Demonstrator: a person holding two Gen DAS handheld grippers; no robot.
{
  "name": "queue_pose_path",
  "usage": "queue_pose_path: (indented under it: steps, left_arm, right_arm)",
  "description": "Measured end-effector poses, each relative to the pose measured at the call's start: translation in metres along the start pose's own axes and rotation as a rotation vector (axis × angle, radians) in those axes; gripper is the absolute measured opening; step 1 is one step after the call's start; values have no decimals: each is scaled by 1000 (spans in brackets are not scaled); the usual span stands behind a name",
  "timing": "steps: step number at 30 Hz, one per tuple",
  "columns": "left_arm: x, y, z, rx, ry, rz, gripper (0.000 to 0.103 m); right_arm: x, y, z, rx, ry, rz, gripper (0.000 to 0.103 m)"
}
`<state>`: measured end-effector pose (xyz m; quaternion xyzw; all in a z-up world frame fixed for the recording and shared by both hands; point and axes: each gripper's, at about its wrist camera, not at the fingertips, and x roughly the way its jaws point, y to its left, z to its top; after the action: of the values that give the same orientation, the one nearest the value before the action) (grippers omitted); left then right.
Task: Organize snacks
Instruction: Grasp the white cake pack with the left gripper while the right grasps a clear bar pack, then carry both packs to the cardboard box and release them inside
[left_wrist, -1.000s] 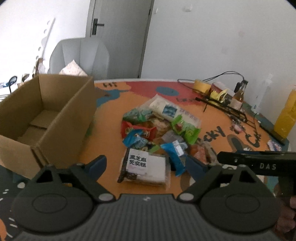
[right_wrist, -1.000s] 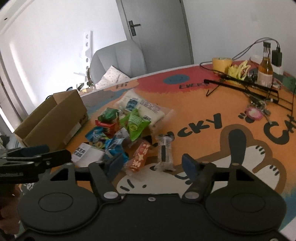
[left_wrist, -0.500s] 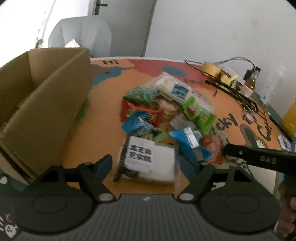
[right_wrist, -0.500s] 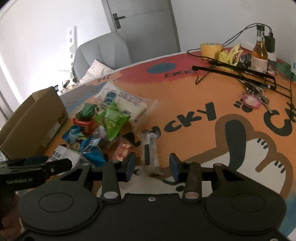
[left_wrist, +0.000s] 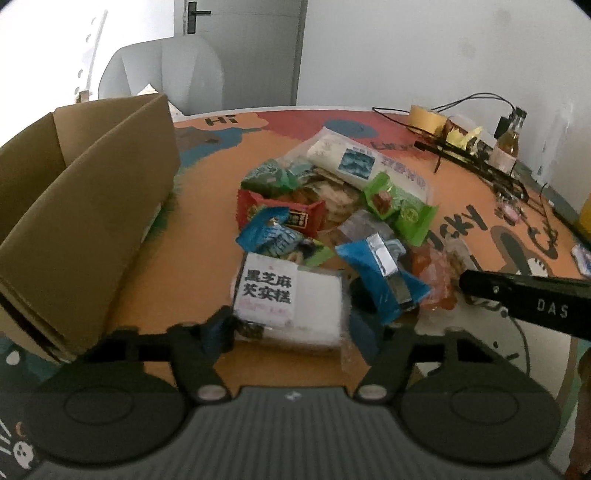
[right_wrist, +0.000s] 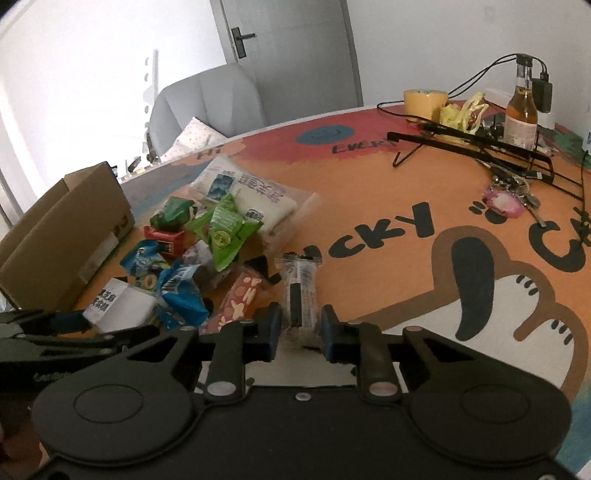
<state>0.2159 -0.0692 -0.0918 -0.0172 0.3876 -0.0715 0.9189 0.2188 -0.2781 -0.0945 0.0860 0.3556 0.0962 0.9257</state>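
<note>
A heap of snack packets lies on the orange table. My left gripper (left_wrist: 291, 332) is open with its fingers on either side of a white packet with black Chinese writing (left_wrist: 288, 299); that packet also shows in the right wrist view (right_wrist: 118, 306). My right gripper (right_wrist: 301, 332) has closed on the near end of a clear long bar packet with a dark bar inside (right_wrist: 300, 291), which still lies on the table. An open cardboard box (left_wrist: 74, 206) stands left of the heap, and shows in the right wrist view (right_wrist: 62, 236).
Blue (left_wrist: 384, 280), green (left_wrist: 399, 206) and red (left_wrist: 280, 214) packets and a big white bag (left_wrist: 369, 162) fill the heap. A wire rack (right_wrist: 472, 147), a bottle (right_wrist: 521, 107), a tape roll (right_wrist: 424, 101) and keys (right_wrist: 506, 201) sit at the far right. A grey chair (right_wrist: 207, 103) stands behind.
My left gripper moved forward and down until its fingers straddle the white packet. My right gripper advanced to the long bar packet and its fingers closed in on it.
</note>
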Motion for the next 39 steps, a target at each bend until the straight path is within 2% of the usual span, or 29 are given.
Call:
queue_pose_path:
  steps: [6,20,28,39]
  left_arm:
    - [-13,4,1,-17,-33,-17,55]
    - [-68,8,18,-5,-183,-32,54]
    - [-97,23,31,-23,-260,10,54]
    - [-137,64,41,-71,-336,98,54]
  right_arm:
    - [-13,6,4,-1,-42,31,21]
    - [-37,36,19,-39,-108,114,21]
    - [-48,62,35,-85,-148,177,21]
    - [-50,108,58,-163,-191,274,21]
